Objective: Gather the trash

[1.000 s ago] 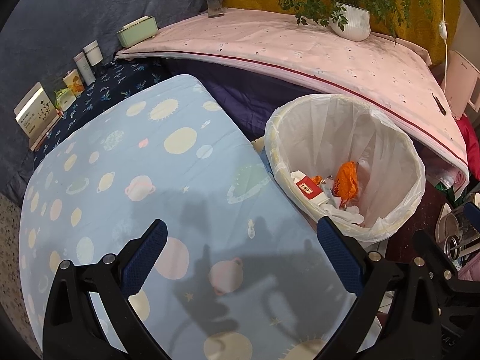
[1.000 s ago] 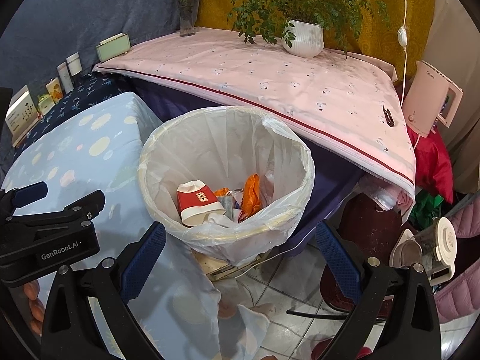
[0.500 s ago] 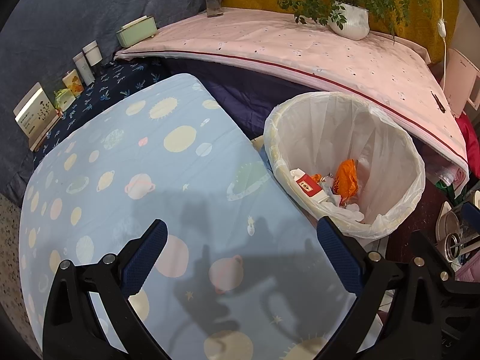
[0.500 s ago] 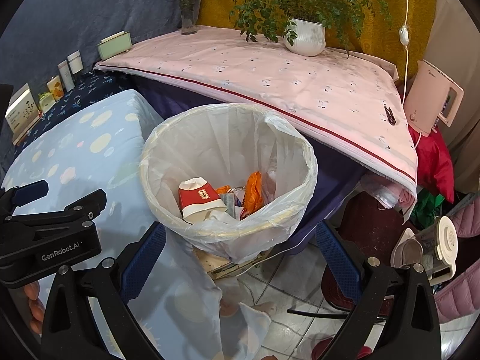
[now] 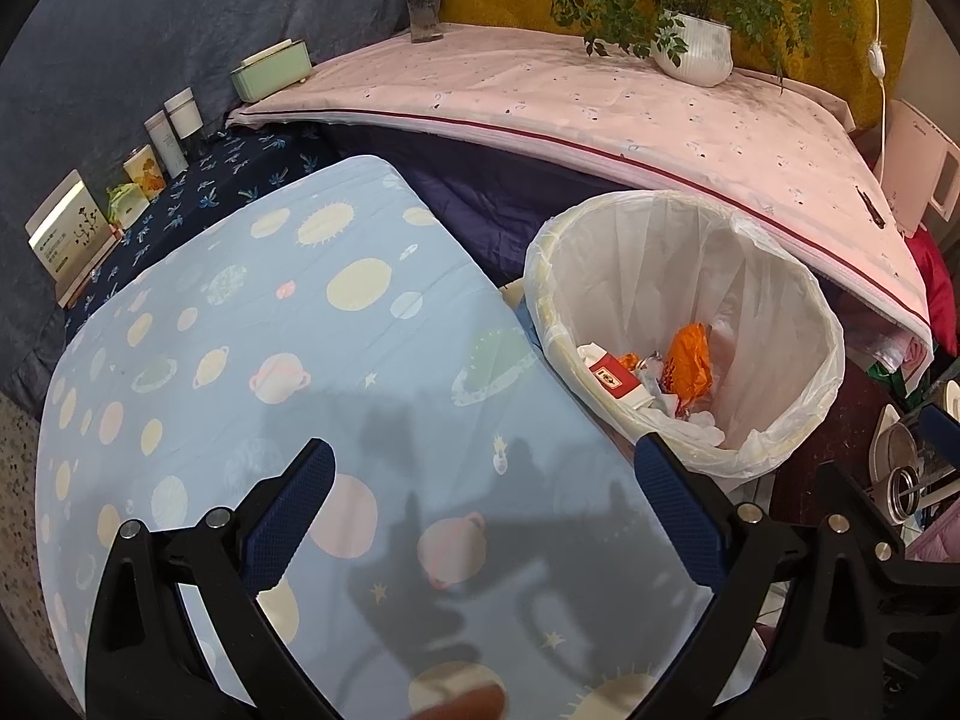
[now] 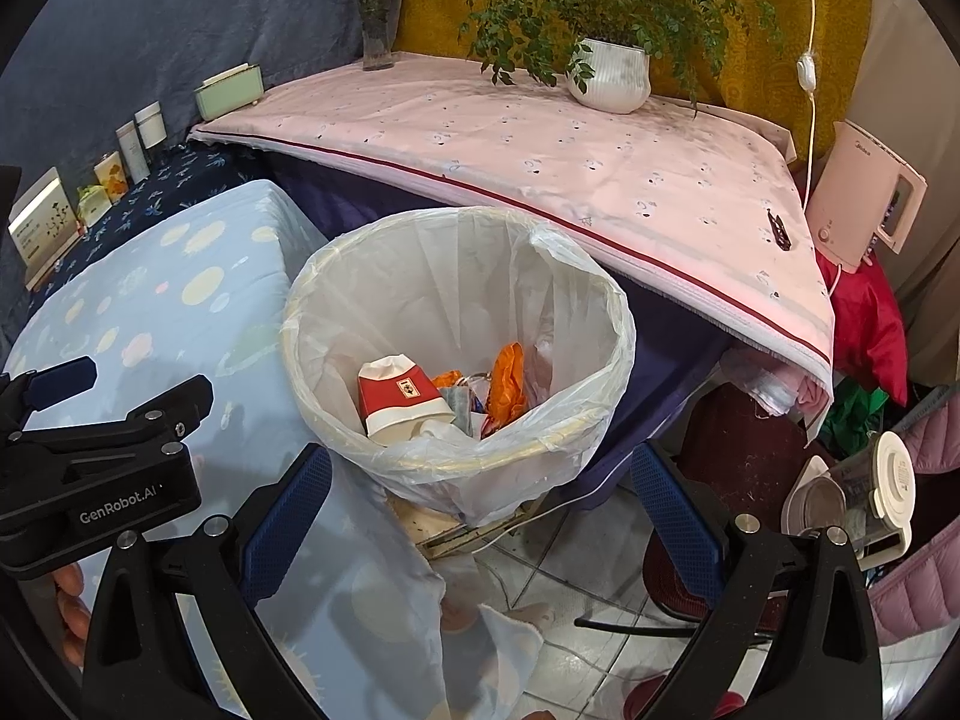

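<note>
A round bin point(image 5: 780, 324) point(image 6: 600, 312) lined with a white plastic bag stands on the floor beside the blue planet-print table point(image 5: 300, 372) point(image 6: 180, 276). Inside it lie a red-and-white paper cup point(image 6: 399, 393) point(image 5: 615, 381), an orange wrapper point(image 6: 507, 384) point(image 5: 690, 357) and crumpled white paper. My left gripper point(image 5: 483, 510) hovers open over the blue tablecloth, empty, with the bin ahead on its right. My right gripper point(image 6: 480, 504) is open and empty just in front of the bin's near rim. The left gripper's body point(image 6: 102, 450) shows at the left of the right wrist view.
A pink-clothed table point(image 6: 540, 144) runs behind the bin with a potted plant point(image 6: 609, 75), a flower vase point(image 6: 378, 30) and a green box point(image 6: 231, 90). Small cartons and bottles point(image 5: 150, 150) line a dark shelf at left. A pink appliance point(image 6: 864, 198), red cloth and kitchenware crowd the right.
Both views have shifted only slightly; the bin sits a little closer and lower in the right wrist view. Both grippers stay open and empty.
</note>
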Tool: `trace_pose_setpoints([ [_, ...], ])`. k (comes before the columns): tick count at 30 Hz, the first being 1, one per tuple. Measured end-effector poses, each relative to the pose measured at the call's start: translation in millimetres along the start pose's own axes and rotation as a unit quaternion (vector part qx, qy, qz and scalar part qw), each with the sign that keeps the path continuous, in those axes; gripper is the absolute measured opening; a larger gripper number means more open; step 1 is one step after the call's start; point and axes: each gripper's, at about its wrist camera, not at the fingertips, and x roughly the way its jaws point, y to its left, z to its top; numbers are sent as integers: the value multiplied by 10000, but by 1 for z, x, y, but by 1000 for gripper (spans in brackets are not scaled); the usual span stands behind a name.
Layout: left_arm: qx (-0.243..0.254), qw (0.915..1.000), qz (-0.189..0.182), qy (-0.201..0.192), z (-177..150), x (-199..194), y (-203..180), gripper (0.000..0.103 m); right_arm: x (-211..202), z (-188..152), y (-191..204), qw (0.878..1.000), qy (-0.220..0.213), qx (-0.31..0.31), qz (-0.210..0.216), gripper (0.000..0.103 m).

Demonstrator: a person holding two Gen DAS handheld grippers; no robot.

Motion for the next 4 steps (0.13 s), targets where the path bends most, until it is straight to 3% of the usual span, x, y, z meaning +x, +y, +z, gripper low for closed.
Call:
trace_pose_setpoints([
  [4, 37, 10000, -30, 9, 0, 1, 0, 96, -1, 0, 1, 10000, -10, 11, -4, 96],
])
